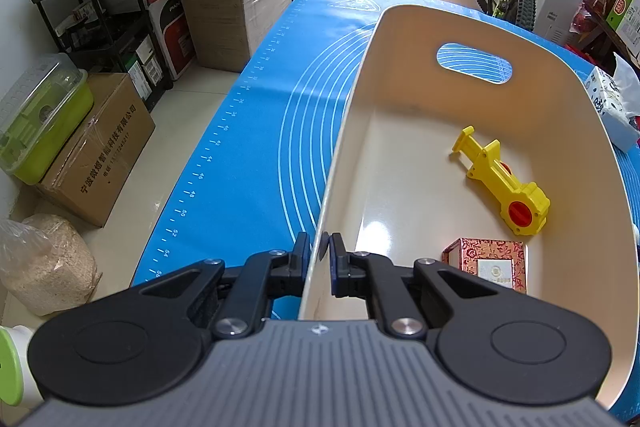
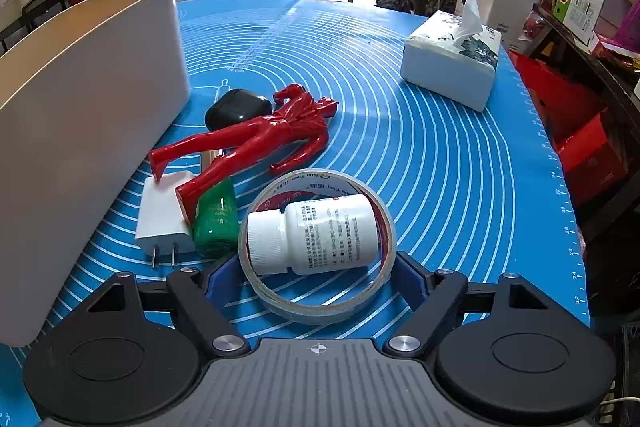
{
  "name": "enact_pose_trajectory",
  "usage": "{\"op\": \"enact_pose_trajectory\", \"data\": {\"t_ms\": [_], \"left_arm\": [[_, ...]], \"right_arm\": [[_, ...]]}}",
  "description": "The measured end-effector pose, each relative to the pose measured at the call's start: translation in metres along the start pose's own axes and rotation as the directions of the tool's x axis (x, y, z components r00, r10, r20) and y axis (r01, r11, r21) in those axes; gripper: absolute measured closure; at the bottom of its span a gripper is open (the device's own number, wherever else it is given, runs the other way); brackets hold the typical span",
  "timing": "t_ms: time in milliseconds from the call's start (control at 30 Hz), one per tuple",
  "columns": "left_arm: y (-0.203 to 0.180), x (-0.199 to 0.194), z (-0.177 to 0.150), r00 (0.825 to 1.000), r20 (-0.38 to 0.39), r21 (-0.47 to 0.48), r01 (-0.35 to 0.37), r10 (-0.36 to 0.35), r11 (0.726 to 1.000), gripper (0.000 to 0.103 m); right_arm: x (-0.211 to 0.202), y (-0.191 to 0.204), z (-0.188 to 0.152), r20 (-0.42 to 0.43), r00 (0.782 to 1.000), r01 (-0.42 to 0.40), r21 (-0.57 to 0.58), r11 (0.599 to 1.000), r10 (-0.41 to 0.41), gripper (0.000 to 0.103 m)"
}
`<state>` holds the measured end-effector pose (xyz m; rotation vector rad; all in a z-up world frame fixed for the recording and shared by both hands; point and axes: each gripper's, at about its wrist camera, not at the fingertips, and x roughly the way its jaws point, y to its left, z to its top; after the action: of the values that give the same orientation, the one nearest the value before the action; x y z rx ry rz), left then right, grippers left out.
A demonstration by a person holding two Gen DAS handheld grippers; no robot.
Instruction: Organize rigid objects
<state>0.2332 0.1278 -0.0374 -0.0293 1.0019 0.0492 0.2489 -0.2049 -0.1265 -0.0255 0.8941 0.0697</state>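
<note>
- The right hand-held gripper [image 2: 320, 283] is standing with its jaws spread wide on either side of the tape roll [image 2: 318, 247], which is lying on the blue worktop [image 2: 460, 187]. Whether the pads are pressing on the ring yet, I cannot tell; they are appearing to sit just beside its outer wall.
- A white pill bottle [image 2: 320, 233] is lying on its side inside the tape roll. If the roll is lifted, the bottle is likely staying behind and rolling, or riding up crookedly and dropping out.
- The roll is thin and hollow, so a squeeze across it is risking flattening the ring or letting it spring out sideways.
- The green bottle [image 2: 214, 223] is touching the roll's left side, with the white charger [image 2: 162, 223] and the red figure [image 2: 256, 143] just beside it. The left finger is working in that crowded gap and could be nudging these as it closes.
- The black earbud case [image 2: 236, 109] is lying farther back, near the figure, well clear of the jaws.
- The left hand-held gripper [image 1: 320, 259] is pinching the near wall of the cream bin [image 1: 400, 39], pads pressed together on the rim. If that grip slips, the bin could be sliding on the mat during a drop-in.
- Inside the bin, a yellow toy [image 1: 504, 183] and a red patterned box [image 1: 488, 263] are already lying on the floor of it.
- The bin is standing at the left of the tape roll, near the pile, so the carry is looking short.
</note>
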Motion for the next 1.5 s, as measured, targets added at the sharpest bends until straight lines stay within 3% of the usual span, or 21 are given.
{"op": "enact_pose_trajectory", "data": {"t_ms": [333, 933, 1500], "left_arm": [[0.000, 0.000, 0.000, 1.000, 0.000, 0.000, 0.000, 0.000, 1.000, 0.091], [0.000, 0.000, 0.000, 1.000, 0.000, 0.000, -0.001, 0.001, 1.000, 0.091], [0.000, 0.000, 0.000, 1.000, 0.000, 0.000, 0.000, 0.000, 1.000, 0.091]], "right_arm": [[-0.018, -0.002, -0.004, 0.082, 0.996, 0.014, 0.028, 1.000, -0.016, 0.023], [-0.037, -0.007, -0.005, 0.140, 0.990, 0.030, 0.024, 0.999, -0.033, 0.025], [-0.026, 0.001, -0.008, 0.069, 0.997, 0.037, -0.035, 0.999, -0.035, 0.026]]}}
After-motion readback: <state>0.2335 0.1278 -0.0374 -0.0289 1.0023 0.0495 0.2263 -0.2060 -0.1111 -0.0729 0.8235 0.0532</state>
